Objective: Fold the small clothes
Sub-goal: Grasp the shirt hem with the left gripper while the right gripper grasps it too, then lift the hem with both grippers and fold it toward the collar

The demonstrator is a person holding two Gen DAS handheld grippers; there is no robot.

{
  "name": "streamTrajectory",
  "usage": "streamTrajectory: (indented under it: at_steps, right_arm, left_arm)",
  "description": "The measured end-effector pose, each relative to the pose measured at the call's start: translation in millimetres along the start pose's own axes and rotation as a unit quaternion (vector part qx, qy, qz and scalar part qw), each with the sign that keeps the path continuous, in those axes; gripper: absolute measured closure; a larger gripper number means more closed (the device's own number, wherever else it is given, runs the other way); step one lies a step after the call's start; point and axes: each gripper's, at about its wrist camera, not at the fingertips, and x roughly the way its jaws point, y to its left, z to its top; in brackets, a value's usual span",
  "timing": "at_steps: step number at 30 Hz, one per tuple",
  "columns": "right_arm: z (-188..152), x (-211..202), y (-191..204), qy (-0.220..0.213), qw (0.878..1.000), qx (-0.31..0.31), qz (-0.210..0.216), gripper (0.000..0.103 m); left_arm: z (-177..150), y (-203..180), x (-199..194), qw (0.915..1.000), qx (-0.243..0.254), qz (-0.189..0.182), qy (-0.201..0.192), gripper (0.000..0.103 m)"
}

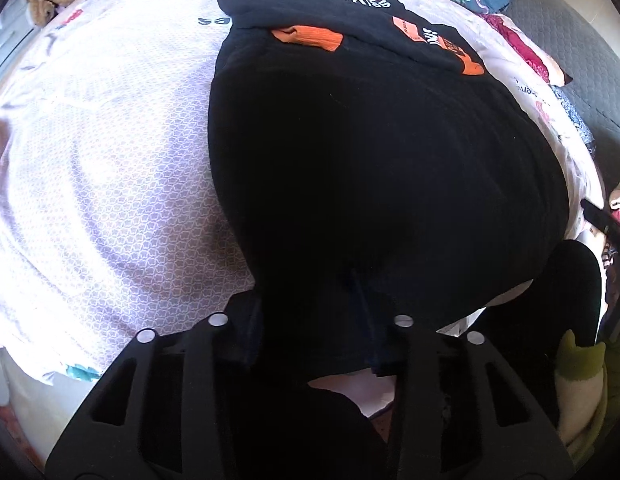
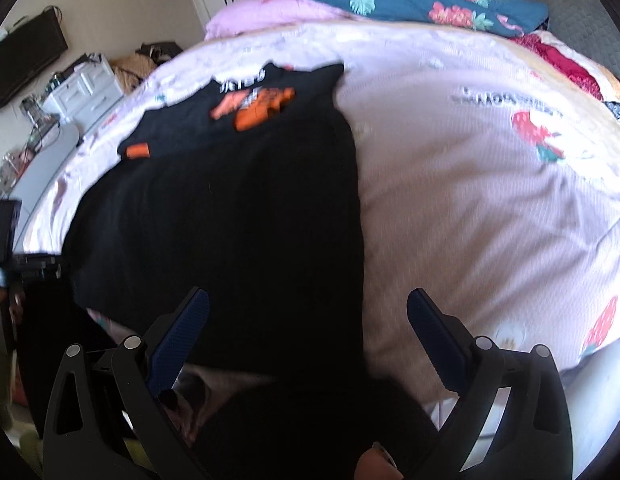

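Left wrist view: the left gripper (image 1: 322,344) has its jaws narrowed around the near hem of the black T-shirt (image 1: 370,168), cloth bunched between them, though whether the pads truly pinch is hard to tell. Right gripper (image 2: 308,320) hangs wide open over the same hem, nothing gripped, its picture blurred. The shirt lies flat on the white bedsheet (image 1: 110,160), orange print (image 2: 254,110) at the far end. Risk now: a shallow left bite slipping, or one corner lifting alone and skewing the fold.
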Motion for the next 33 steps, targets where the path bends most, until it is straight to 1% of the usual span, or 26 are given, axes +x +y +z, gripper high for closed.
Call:
streamTrajectory:
  at_steps: [2, 4, 5, 6, 7, 8, 9, 10, 11, 12, 13, 15, 16, 18, 21, 24, 31, 33]
  right_arm:
    - [-7.9, 5.5, -1.7, 0.016, 1.0, -0.002, 0.004, 0.005]
    - [-8.9, 7.7, -2.7, 0.02, 1.0, -0.002, 0.007, 0.008]
    - [-8.0, 7.8, -3.4, 0.02, 1.0, -0.003, 0.005, 0.01]
    - [-6.2, 9.3, -4.3, 0.022, 1.0, -0.004, 0.002, 0.014]
    - [-4.9, 13.7, -5.1, 0.031, 0.999, -0.005, -0.001, 0.022]
    - [-3.8, 18.6, -5.0, 0.042, 0.999, -0.006, -0.002, 0.028]
    - [-3.3, 21.3, -4.3, 0.048, 0.999, -0.01, 0.0, 0.039]
    - [-3.4, 26.1, -1.9, 0.06, 0.998, -0.021, 0.007, 0.047]
    - [-3.2, 28.5, -0.7, 0.066, 0.997, -0.026, 0.011, 0.05]
    - [-2.9, 29.3, -0.3, 0.068, 0.997, -0.028, 0.009, 0.056]
    - [-3.5, 28.8, 0.9, 0.065, 0.997, -0.034, 0.011, 0.07]
    - [-5.2, 25.9, 2.6, 0.052, 0.998, -0.043, 0.011, 0.089]
    - [-5.5, 22.0, 0.9, 0.041, 0.998, -0.038, 0.02, 0.093]
    - [-3.9, 11.3, -2.3, 0.011, 0.999, -0.031, 0.038, 0.097]
    - [5.1, -7.5, -4.4, -0.031, 0.998, -0.023, 0.057, 0.097]
    - [15.4, -23.0, -4.2, -0.067, 0.996, -0.02, 0.062, 0.097]
    - [44.5, -40.8, -2.9, -0.124, 0.99, -0.004, 0.064, 0.097]
    - [53.4, -42.1, -1.5, -0.134, 0.989, 0.001, 0.062, 0.097]
  left_arm:
    - [-0.2, 1.4, -0.4, 1.0, -0.004, -0.002, -0.003, 0.078]
    - [-1.5, 3.4, -1.6, 0.9999, -0.008, -0.007, -0.006, 0.078]
    - [-1.6, 4.1, -2.0, 0.9999, -0.01, -0.008, -0.007, 0.078]
    - [-3.1, 5.4, -3.6, 0.9999, -0.011, -0.009, -0.008, 0.078]
    - [-2.8, 5.6, -3.9, 0.9999, -0.011, -0.009, -0.009, 0.079]
    - [-3.6, 6.1, -4.9, 0.9998, -0.012, -0.008, -0.01, 0.082]
    - [-5.3, 7.6, -7.0, 0.9998, -0.012, -0.007, -0.013, 0.083]
    - [-5.2, 7.8, -7.9, 0.9998, -0.012, -0.008, -0.015, 0.087]
    - [-5.8, 8.3, -9.2, 0.9997, -0.013, -0.009, -0.018, 0.09]
    - [-6.2, 9.2, -11.0, 0.9996, -0.015, -0.012, -0.022, 0.091]
    - [-6.6, 9.7, -12.7, 0.9994, -0.016, -0.013, -0.027, 0.093]
    - [-7.5, 10.8, -17.3, 0.9989, -0.019, -0.018, -0.038, 0.096]
    - [-7.4, 11.5, -18.8, 0.9986, -0.022, -0.022, -0.043, 0.097]
    - [-6.4, 14.5, -21.7, 0.9978, -0.029, -0.031, -0.051, 0.097]
    - [-5.8, 19.2, -26.7, 0.9967, -0.038, -0.039, -0.06, 0.098]
    - [-1.4, 21.2, -34.7, 0.9948, -0.043, -0.049, -0.079, 0.098]
    - [20.9, 22.0, -64.0, 0.9885, -0.053, -0.057, -0.13, 0.098]
    - [27.2, 22.2, -71.9, 0.9863, -0.056, -0.057, -0.145, 0.098]
